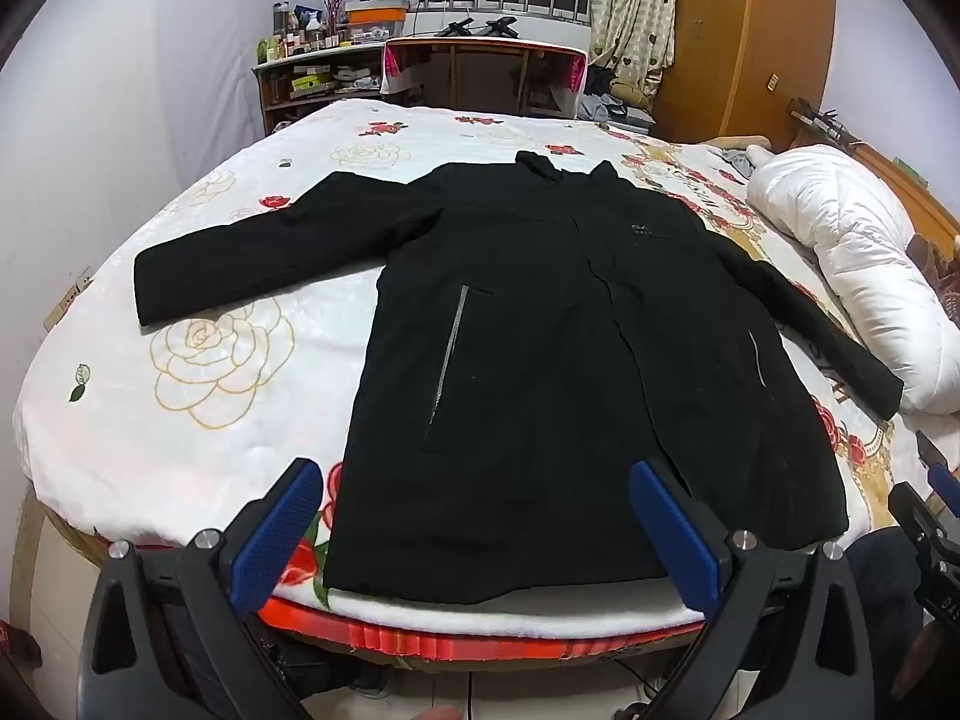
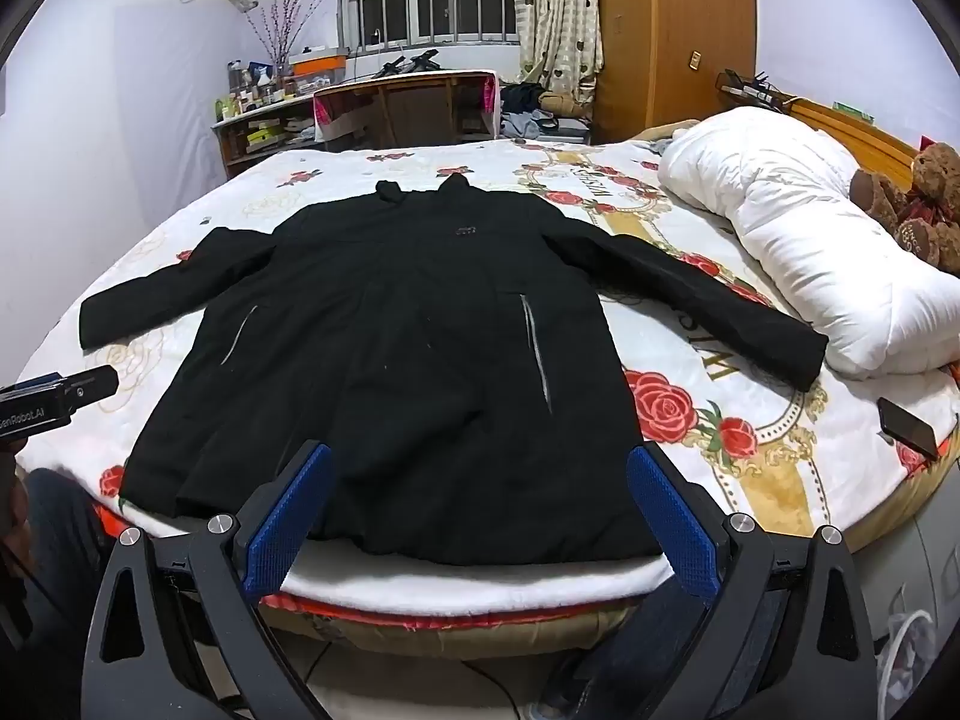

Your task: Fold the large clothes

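A large black jacket [image 1: 540,360] lies flat, front up, on the bed, collar at the far end, both sleeves spread out to the sides, hem at the near edge. It also shows in the right wrist view [image 2: 408,372]. My left gripper [image 1: 474,516] is open and empty, held just above the hem at the bed's near edge. My right gripper [image 2: 480,504] is open and empty, also above the hem, to the right of the left one. The left gripper's body shows at the left edge of the right wrist view [image 2: 54,399].
The bed has a white floral cover [image 1: 198,372]. A rolled white duvet [image 2: 798,240] lies at the right, touching the right sleeve's cuff. A teddy bear [image 2: 918,204] sits behind it. A dark phone [image 2: 909,427] lies near the bed's right edge. A desk [image 1: 480,78] and wardrobe [image 1: 744,36] stand beyond.
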The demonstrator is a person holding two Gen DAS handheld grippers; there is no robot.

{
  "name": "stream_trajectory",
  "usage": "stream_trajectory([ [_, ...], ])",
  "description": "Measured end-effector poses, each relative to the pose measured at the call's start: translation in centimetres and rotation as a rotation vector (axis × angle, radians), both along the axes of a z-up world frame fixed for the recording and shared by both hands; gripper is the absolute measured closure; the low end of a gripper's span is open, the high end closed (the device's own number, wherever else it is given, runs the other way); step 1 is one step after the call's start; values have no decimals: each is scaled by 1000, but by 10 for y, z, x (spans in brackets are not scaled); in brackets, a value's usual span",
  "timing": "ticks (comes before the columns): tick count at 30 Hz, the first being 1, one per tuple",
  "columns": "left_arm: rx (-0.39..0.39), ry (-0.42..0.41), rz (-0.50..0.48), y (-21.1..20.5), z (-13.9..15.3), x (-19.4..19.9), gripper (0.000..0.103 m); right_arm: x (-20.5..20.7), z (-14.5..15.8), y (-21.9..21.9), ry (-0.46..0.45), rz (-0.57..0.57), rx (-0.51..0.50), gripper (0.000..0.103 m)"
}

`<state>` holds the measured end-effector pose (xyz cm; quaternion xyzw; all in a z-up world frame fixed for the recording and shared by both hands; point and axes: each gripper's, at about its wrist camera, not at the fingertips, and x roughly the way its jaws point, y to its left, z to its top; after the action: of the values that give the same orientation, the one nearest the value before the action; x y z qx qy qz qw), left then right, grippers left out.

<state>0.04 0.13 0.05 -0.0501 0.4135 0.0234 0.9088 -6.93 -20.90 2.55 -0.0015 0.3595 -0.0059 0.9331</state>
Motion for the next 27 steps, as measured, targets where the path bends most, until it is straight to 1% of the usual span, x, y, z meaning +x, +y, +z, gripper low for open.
stream_trajectory([
  [1, -1, 0, 1, 1, 0, 0, 0, 0, 0, 0, -1, 0, 0, 5],
  [2, 15, -7, 0, -2, 0, -1, 0, 0, 0, 0, -1, -1, -1, 5],
  [8, 15, -3, 0, -1, -1, 1, 0, 0, 1, 0, -10, 0, 7, 5],
  [9, 15, -4, -1, -2, -1, 1, 0, 0, 6, 0, -13, -1, 9, 5],
  [11, 15, -5, -4, -2, -1, 2, 0, 1, 6, 1, -15, 0, 11, 5],
  [27, 13, 1, -5, -3, -3, 1, 0, 2, 1, -1, -15, 6, 23, 5],
])
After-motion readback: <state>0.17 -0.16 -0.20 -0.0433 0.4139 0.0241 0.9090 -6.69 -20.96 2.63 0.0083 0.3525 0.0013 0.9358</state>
